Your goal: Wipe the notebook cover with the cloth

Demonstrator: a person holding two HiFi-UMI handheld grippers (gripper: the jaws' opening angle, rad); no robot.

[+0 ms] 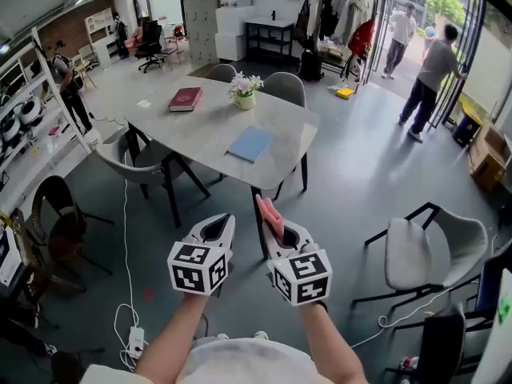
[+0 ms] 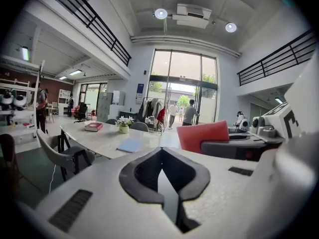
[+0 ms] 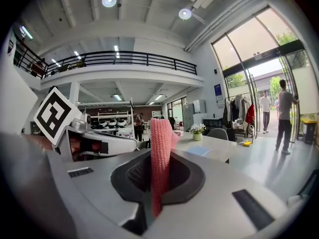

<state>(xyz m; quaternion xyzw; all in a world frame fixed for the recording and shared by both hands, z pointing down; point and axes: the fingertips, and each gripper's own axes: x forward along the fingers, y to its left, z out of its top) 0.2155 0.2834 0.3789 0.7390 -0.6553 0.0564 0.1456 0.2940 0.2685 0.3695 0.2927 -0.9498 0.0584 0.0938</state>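
Right gripper [image 1: 278, 224] is clamping the pink cloth [image 1: 270, 213] tight between its fingers, while the left gripper [image 1: 219, 226] is sitting with fingers pressed together on nothing. Both are hanging over the floor, well apart from the table [image 1: 192, 130] farther off, where the blue notebook [image 1: 251, 144] is lying flat near the right edge. Two people [image 1: 426, 78] are standing by the glass doors far right.

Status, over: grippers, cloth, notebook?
Left gripper shut, empty. Right gripper shut on cloth. Notebook flat on table ahead, untouched, nothing on it. Vase and red book sit apart from it.
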